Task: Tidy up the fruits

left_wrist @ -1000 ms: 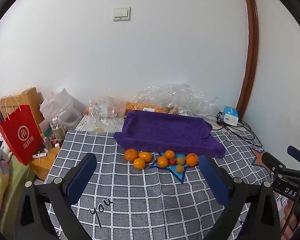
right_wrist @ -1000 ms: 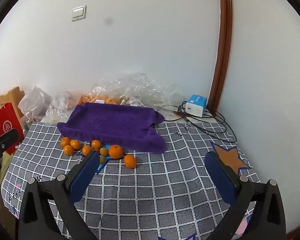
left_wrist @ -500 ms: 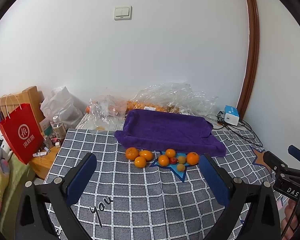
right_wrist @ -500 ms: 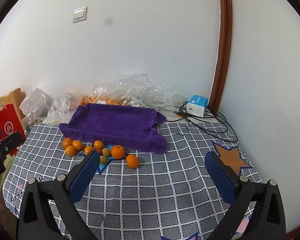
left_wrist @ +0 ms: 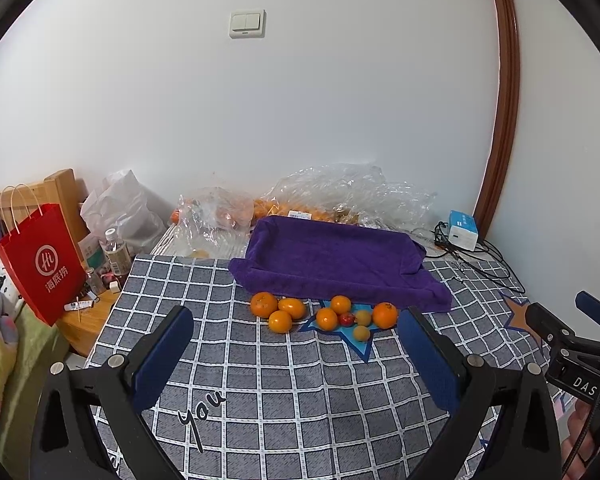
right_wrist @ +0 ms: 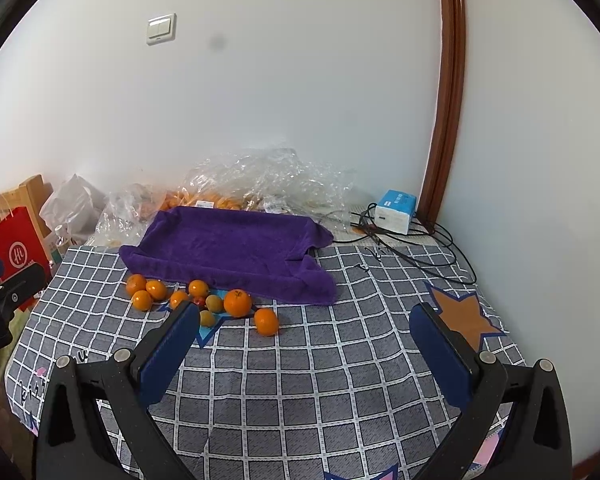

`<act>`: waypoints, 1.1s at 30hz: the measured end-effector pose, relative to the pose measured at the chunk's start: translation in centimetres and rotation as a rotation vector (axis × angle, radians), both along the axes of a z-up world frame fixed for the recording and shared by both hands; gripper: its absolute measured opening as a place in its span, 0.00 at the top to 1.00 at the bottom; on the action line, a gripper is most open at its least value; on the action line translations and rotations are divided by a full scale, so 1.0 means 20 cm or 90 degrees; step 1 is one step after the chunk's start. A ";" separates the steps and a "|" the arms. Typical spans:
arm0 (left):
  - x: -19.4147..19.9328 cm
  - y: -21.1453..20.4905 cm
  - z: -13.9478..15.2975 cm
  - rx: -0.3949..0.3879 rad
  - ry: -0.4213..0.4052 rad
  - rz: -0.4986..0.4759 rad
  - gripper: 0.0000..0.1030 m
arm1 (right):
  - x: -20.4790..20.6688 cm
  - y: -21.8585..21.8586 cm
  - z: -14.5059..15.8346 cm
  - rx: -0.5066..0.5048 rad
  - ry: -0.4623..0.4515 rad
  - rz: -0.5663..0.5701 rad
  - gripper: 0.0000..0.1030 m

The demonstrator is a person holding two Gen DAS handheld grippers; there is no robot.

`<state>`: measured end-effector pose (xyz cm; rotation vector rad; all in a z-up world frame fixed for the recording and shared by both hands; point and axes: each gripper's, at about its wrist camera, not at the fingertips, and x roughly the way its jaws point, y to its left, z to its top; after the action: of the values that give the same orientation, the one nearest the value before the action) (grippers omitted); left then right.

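Two hand-held grippers are hovering above a checked bedcover [left_wrist: 300, 400] where a loose cluster of oranges [left_wrist: 278, 312] and smaller fruits is lying along the near edge of a purple towel [left_wrist: 332, 260], which is draped over what looks like a shallow tray (apparently laid out as the place to collect them). The left gripper [left_wrist: 296, 356] is waiting with its jaws spread wide and nothing between them, the fruit sitting well ahead of the fingertips and roughly centred in the gap. The right gripper [right_wrist: 304, 348] is likewise gaping and empty, and one stray orange [right_wrist: 266, 321], lying apart from the rest, is sitting ahead of it, nearer its left finger [right_wrist: 168, 352]. No fruit is resting on the towel, so the sorting is seemingly only starting.
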<state>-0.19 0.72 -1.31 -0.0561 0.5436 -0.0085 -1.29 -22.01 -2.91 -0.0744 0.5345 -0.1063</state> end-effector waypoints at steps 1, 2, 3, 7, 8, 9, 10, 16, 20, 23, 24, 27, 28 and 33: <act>0.00 0.00 0.00 -0.001 0.000 0.000 0.00 | -0.01 0.00 0.00 -0.001 -0.001 0.000 0.00; 0.00 0.00 0.00 -0.001 0.000 0.001 0.00 | -0.01 0.00 0.00 0.000 0.000 0.000 0.00; 0.00 0.00 0.00 -0.002 -0.001 0.000 0.00 | -0.01 0.00 0.00 0.001 0.001 0.001 0.00; 0.00 0.00 -0.01 -0.002 0.001 0.002 0.00 | -0.01 0.01 0.00 0.005 -0.001 0.007 0.00; 0.00 0.00 -0.01 -0.003 0.001 0.001 0.00 | -0.01 0.01 -0.01 0.004 -0.002 0.005 0.00; 0.00 0.00 -0.01 -0.004 0.000 0.000 0.00 | -0.01 0.01 -0.01 0.005 -0.002 0.006 0.00; 0.00 0.00 -0.01 -0.004 0.000 0.001 0.00 | -0.01 0.01 -0.01 0.007 -0.002 0.008 0.00; -0.01 0.01 -0.01 -0.005 0.000 -0.003 0.00 | -0.02 0.02 -0.01 0.006 -0.001 0.006 0.00; -0.01 0.01 -0.01 -0.006 0.000 -0.002 0.00 | -0.02 0.02 -0.02 0.006 -0.001 0.004 0.00; -0.01 0.01 -0.02 -0.007 0.000 -0.002 0.00 | -0.02 0.02 -0.02 0.005 -0.002 0.004 0.00; -0.01 0.01 -0.01 -0.008 0.001 -0.003 0.00 | -0.02 0.02 -0.02 0.005 -0.001 0.004 0.00; -0.01 0.01 -0.02 -0.009 0.001 -0.002 0.00 | -0.03 0.03 -0.02 0.004 -0.004 0.002 0.00; -0.01 0.01 -0.02 -0.009 0.001 -0.003 0.00 | -0.03 0.03 -0.02 0.005 -0.004 0.003 0.00; -0.01 0.02 -0.02 -0.009 0.000 -0.005 0.00 | -0.03 0.03 -0.01 0.005 -0.006 0.004 0.00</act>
<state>-0.39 1.14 -1.61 -0.0670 0.5434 -0.0200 -1.96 -21.46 -3.15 -0.0681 0.5259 -0.0990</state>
